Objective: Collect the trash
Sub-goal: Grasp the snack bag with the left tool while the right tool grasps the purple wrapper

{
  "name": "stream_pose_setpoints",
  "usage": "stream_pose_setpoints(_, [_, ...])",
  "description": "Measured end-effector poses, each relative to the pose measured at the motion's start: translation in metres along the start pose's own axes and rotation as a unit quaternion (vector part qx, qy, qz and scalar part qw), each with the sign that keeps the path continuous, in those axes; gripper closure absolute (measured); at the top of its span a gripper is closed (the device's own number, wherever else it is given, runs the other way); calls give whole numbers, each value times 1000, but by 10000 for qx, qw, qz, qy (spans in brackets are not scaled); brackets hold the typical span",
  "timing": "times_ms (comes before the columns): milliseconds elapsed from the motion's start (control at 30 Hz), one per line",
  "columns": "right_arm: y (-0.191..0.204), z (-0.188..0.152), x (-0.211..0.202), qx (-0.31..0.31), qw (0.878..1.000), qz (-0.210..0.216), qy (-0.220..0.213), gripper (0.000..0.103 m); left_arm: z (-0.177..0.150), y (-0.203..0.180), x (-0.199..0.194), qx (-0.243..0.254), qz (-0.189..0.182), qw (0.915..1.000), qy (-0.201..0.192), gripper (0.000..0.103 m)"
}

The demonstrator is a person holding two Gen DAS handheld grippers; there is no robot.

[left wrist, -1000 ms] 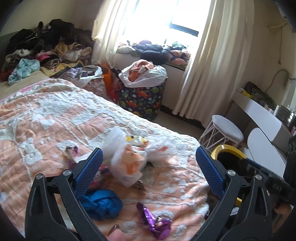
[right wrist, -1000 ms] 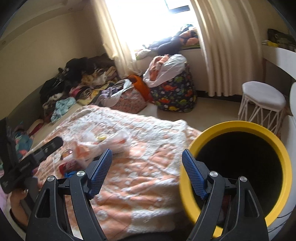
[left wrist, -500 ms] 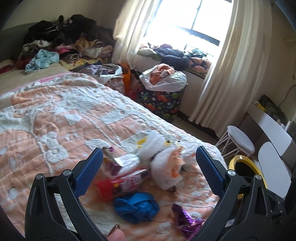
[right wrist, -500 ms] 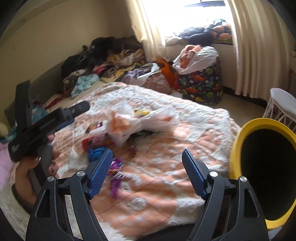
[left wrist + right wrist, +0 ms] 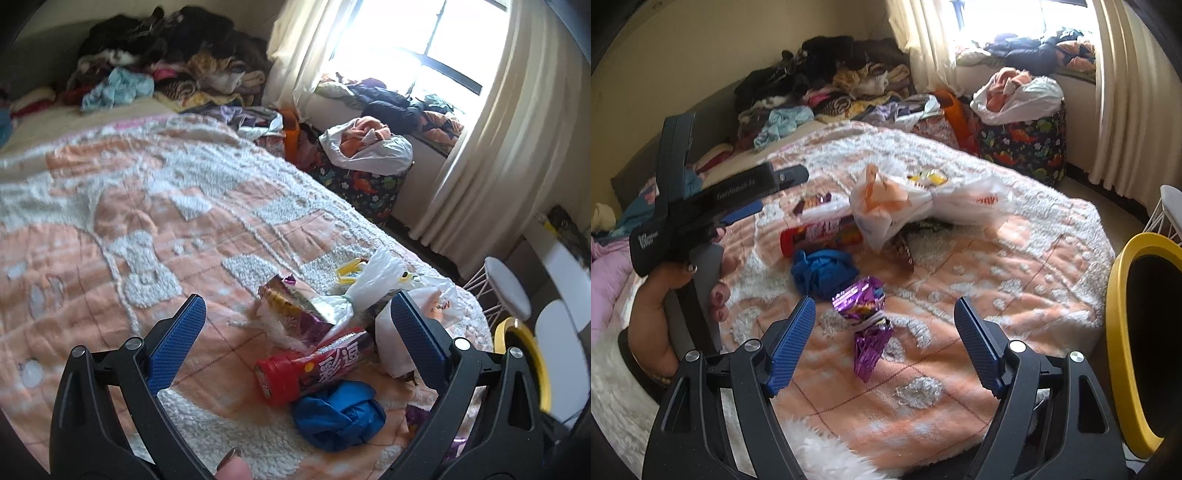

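Nearest the right wrist camera, the right gripper (image 5: 884, 345) tilts downward over the bed's foot end with its blue fingers (image 5: 790, 349) spread wide and nothing between the pads; a crumpled purple foil wrapper (image 5: 866, 325) lies on the peach and white bedspread (image 5: 1015, 266) just beyond and between them. Past it sit a balled blue cloth (image 5: 823, 271), then a red snack tube (image 5: 820, 236) lying on its side, touching a knotted white plastic bag (image 5: 905, 203) with orange print. To the left a hand (image 5: 676, 295) grips the handle of the left gripper (image 5: 753, 192), which is angled down toward the same pile. From the left wrist view, the left gripper (image 5: 295, 334) also stands wide apart and empty, with the red snack tube (image 5: 314, 369) and a torn purple snack packet (image 5: 295, 310) lying between its fingers (image 5: 177, 341) and the blue cloth (image 5: 338, 415) close below. A yellow-rimmed black bin (image 5: 1141, 339) stands beside the bed at the right edge. Farther off are a dinosaur-print basket (image 5: 1023, 144) topped with a stuffed bag, a heap of clothes (image 5: 827, 85) at the head of the bed, and cream curtains (image 5: 1126, 92) by the bright window.
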State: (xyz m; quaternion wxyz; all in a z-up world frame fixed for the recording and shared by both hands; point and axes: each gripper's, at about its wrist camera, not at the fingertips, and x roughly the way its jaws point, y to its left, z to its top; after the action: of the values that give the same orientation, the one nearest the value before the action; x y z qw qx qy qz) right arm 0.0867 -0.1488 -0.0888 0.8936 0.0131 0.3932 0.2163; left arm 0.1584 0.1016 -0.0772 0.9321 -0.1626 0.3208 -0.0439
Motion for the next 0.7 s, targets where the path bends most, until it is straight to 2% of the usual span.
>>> stream_pose_setpoints(200, [2, 1, 21, 3, 9992, 66, 384, 39, 0, 10, 14, -363, -99, 9991, 198, 11])
stream_pose_setpoints(300, [8, 2, 32, -99, 9983, 82, 572, 45, 1, 10, 21, -421, -71, 9987, 284, 16])
stream_pose_setpoints(400, [12, 3, 43, -165, 9970, 123, 743, 56, 2, 12, 27, -498, -41, 9980, 383, 21])
stream_pose_setpoints(500, [13, 1, 51, -160, 9956, 111, 915, 65, 2, 13, 33, -520, -10, 9976, 462, 28])
stream_pose_setpoints(567, [12, 0, 54, -127, 9952, 147, 959, 75, 1, 13, 36, -523, -21, 9972, 533, 36])
stream_pose_setpoints(700, [14, -1, 52, -130, 9954, 208, 929, 75, 0, 12, 41, -535, -23, 9965, 638, 47])
